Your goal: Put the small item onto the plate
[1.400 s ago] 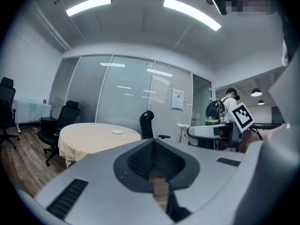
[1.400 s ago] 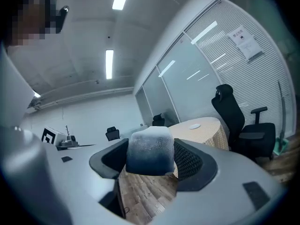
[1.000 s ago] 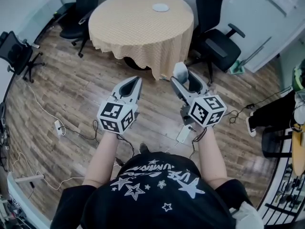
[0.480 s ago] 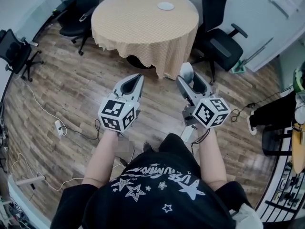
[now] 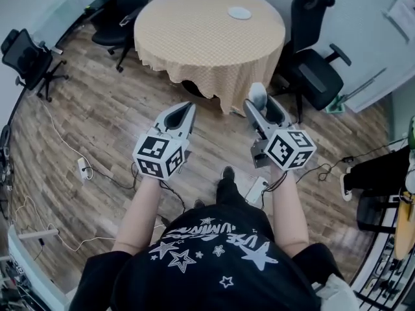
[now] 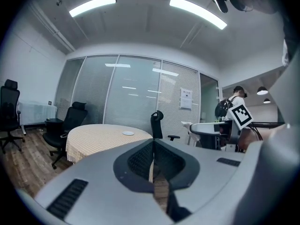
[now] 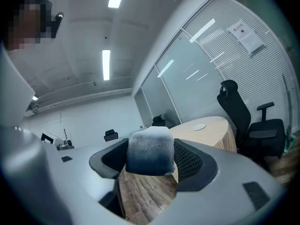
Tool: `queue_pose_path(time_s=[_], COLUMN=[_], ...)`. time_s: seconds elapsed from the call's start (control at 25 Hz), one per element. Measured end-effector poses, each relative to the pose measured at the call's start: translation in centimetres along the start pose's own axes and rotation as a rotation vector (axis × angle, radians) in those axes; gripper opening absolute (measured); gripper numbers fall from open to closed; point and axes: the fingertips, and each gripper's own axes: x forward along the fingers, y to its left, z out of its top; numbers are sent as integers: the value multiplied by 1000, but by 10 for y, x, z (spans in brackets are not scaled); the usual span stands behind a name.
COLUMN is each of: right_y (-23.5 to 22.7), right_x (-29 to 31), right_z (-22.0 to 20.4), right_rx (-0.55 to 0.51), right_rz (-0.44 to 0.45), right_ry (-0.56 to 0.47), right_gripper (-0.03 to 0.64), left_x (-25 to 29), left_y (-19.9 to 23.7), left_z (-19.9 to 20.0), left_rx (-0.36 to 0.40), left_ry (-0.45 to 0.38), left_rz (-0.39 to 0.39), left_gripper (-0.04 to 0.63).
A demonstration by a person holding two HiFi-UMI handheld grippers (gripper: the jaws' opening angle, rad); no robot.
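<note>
A small white plate (image 5: 239,13) lies on the far side of a round table with a beige cloth (image 5: 194,37). My right gripper (image 5: 262,100) is shut on a small pale block with a dark lower part (image 7: 150,150); the block (image 5: 257,95) shows between its tips, held in the air short of the table's near edge. My left gripper (image 5: 185,108) is shut with nothing in it and hangs level beside the right one. In the left gripper view the plate (image 6: 128,133) and the table (image 6: 105,136) lie ahead past the closed left gripper (image 6: 153,142).
Black office chairs stand round the table: one at the right (image 5: 319,70), one at the back left (image 5: 120,18), one at the far left (image 5: 27,58). Cables and a power strip (image 5: 83,168) lie on the wooden floor. A second power strip (image 5: 255,190) lies by my foot.
The table has come nearer and shifted right in the head view as the person steps toward it. Both grippers keep their grip and pose; a foot now shows between the arms.
</note>
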Motion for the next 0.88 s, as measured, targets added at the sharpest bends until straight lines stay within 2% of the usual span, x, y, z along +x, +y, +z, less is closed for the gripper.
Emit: queue_pose_path(time_s=[0.28,0.56,0.88], right_y=[-64,-122,-164], right_x=[33,60,89], right_z=[24,27,40], right_rx=[15,38,44], right_rz=[-9,-15,15], right_ry=[7,36,62], right_gripper=[310,310,310], left_x=[60,121,174], left_y=[14,21,27], left_z=[5,-2,4], left_rx=[-2,2,11], left_ry=[26,76,92], left_rz=[33,36,61], left_gripper=[8,8,8])
